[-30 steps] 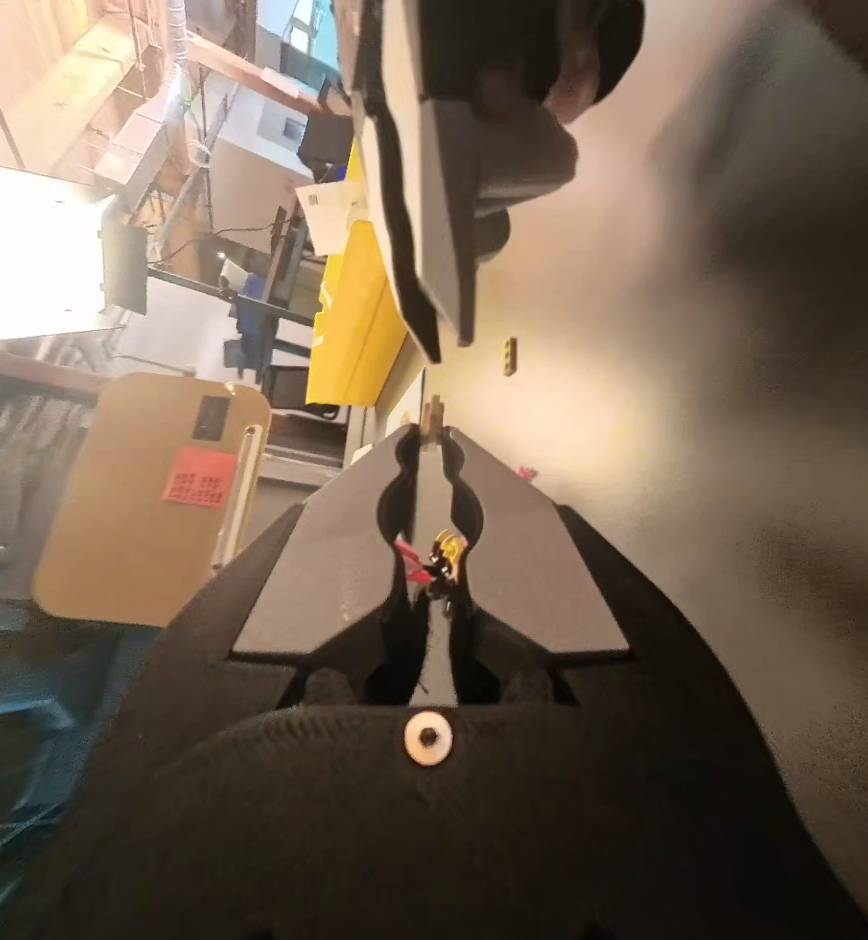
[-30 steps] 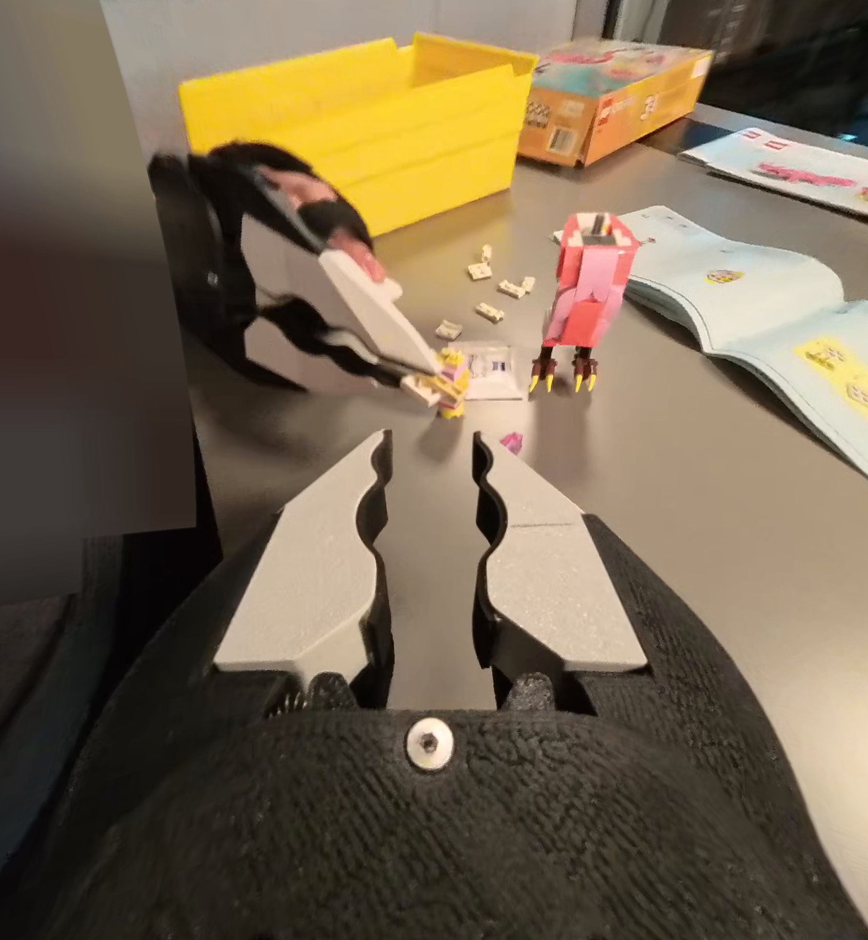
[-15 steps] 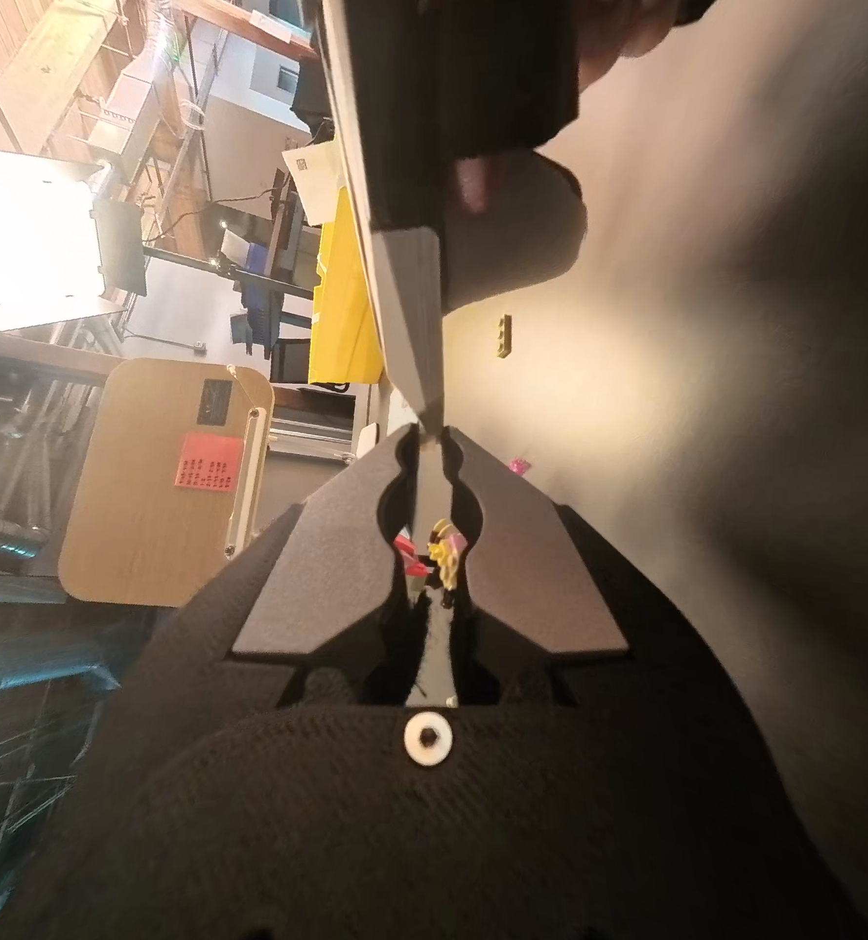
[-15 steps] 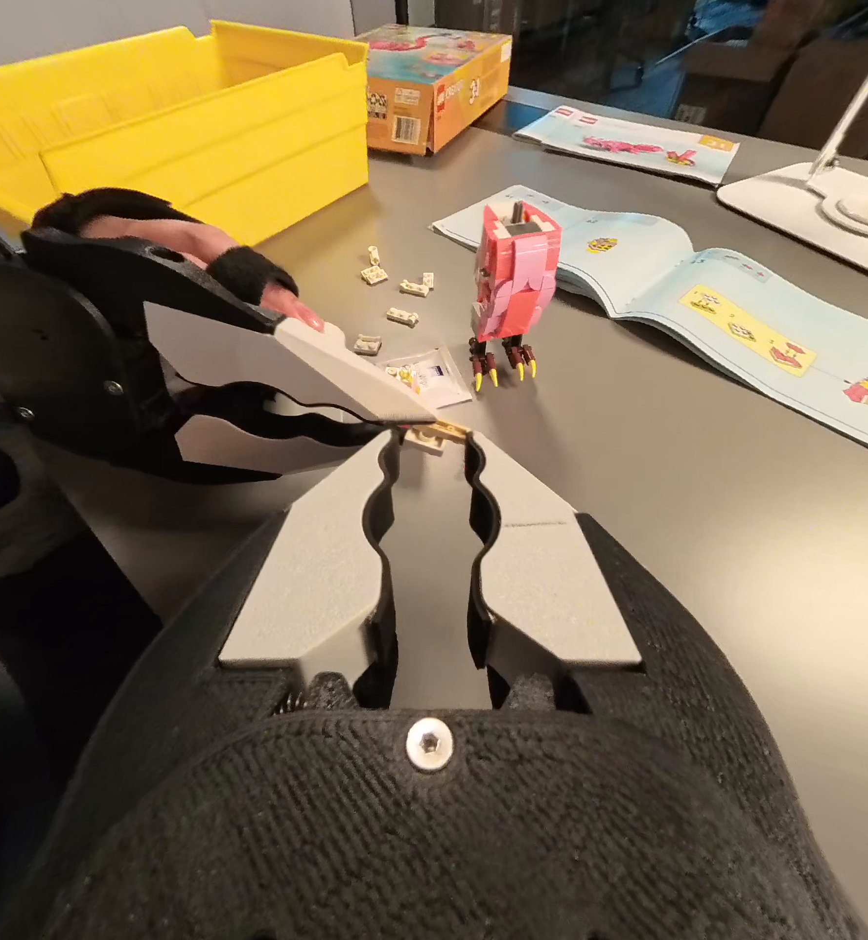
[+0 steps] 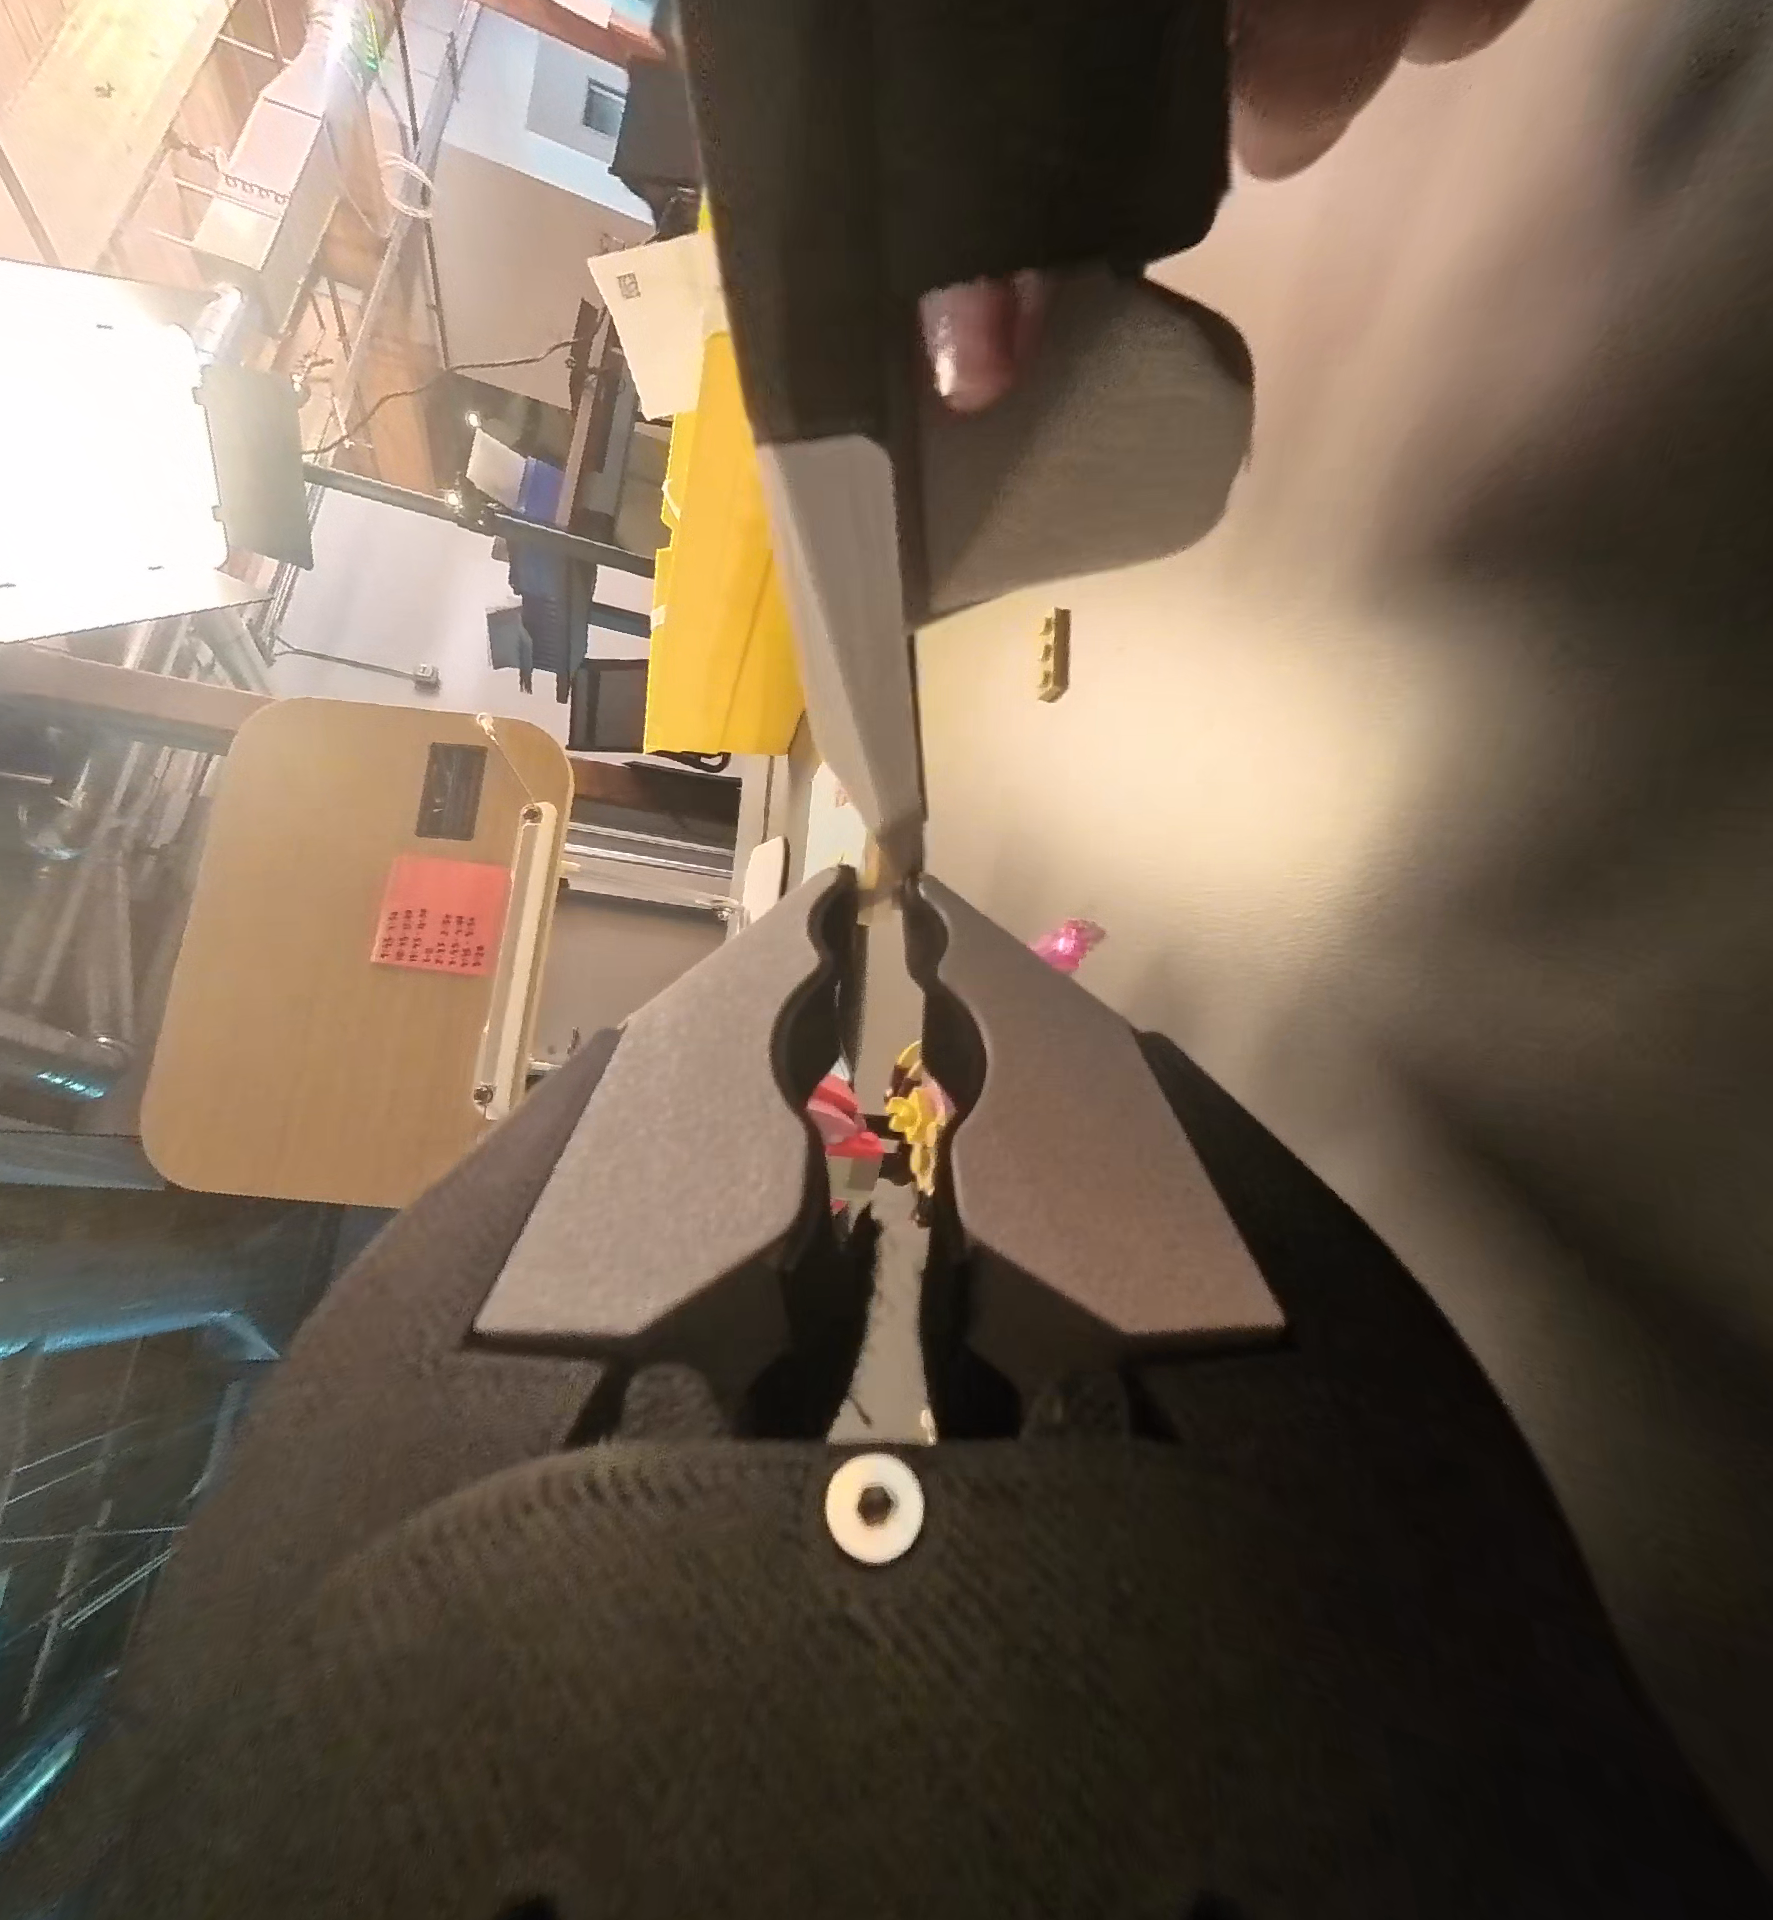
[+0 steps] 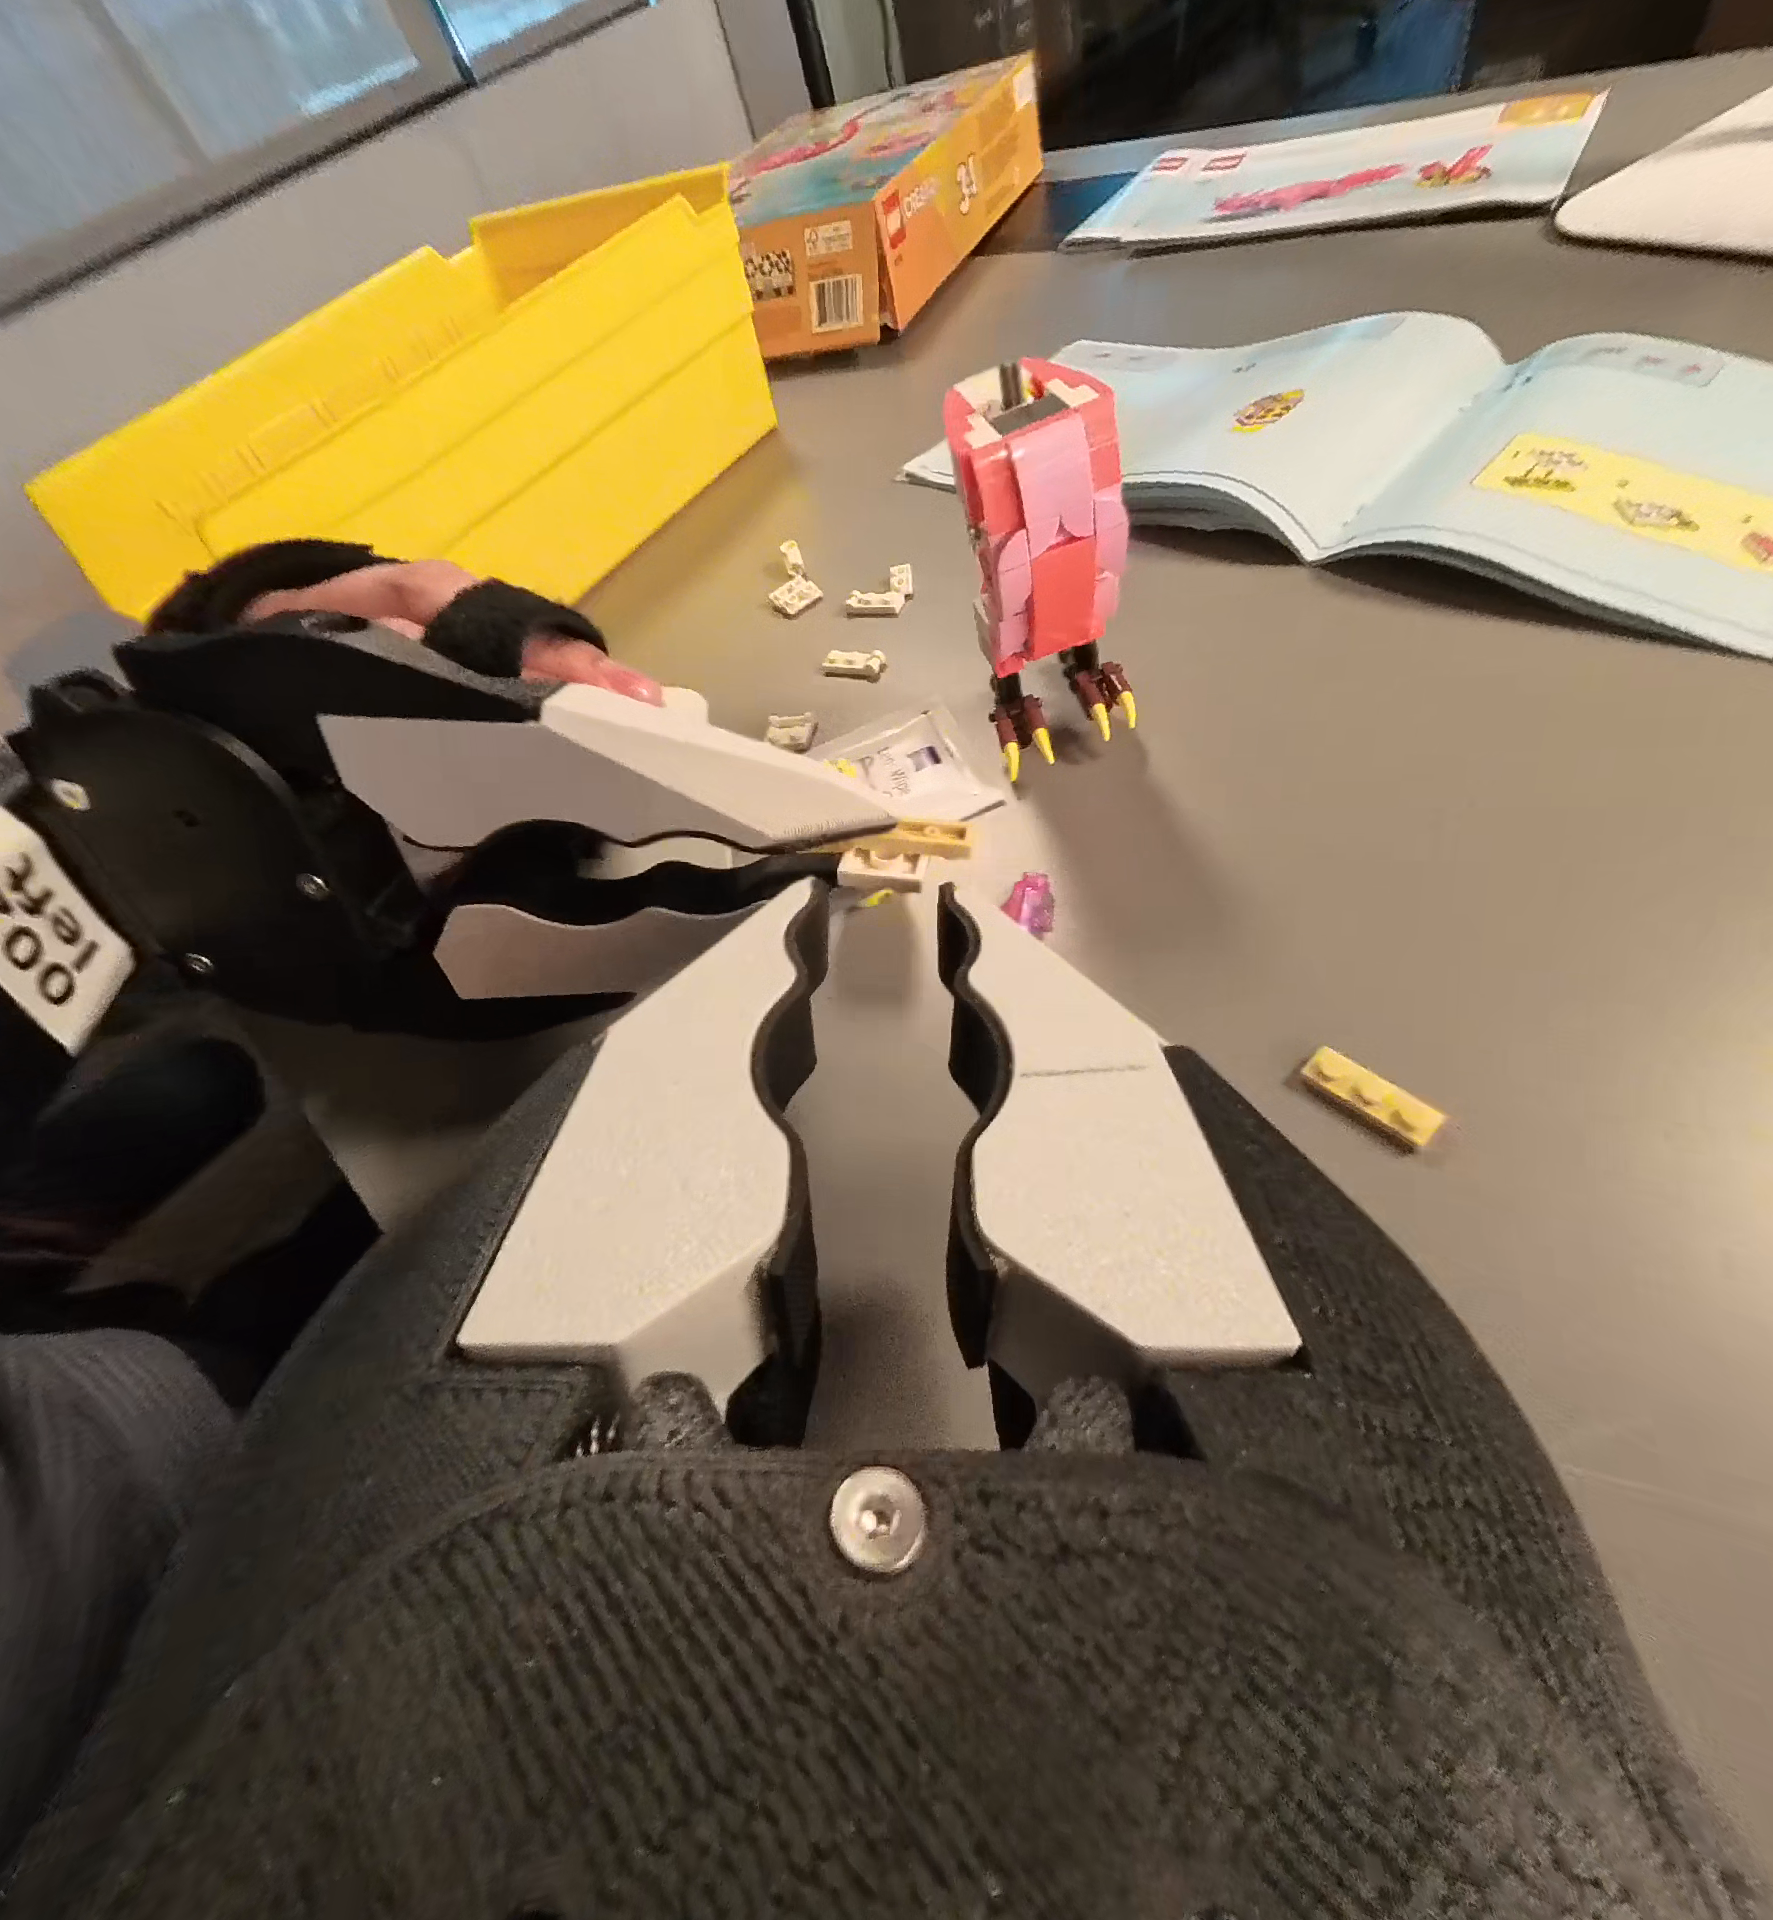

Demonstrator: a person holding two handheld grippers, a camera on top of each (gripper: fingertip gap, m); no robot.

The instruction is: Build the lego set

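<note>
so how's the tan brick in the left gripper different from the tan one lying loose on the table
The held tan brick is off the table, pinched at the left gripper fingers' tips with a white piece under it. The loose tan brick lies flat and alone beside the right gripper, untouched. Both are thin, studded tan plates.

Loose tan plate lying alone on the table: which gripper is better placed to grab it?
Right. The right gripper stands open with the tan plate on its side; the left gripper is shut on small tan bricks, farther away.

A brick model (image 6: 1043, 530) stands on the table (image 6: 1381, 883), bin (image 6: 446, 416) left, booklet (image 6: 1484, 468) right.
</note>
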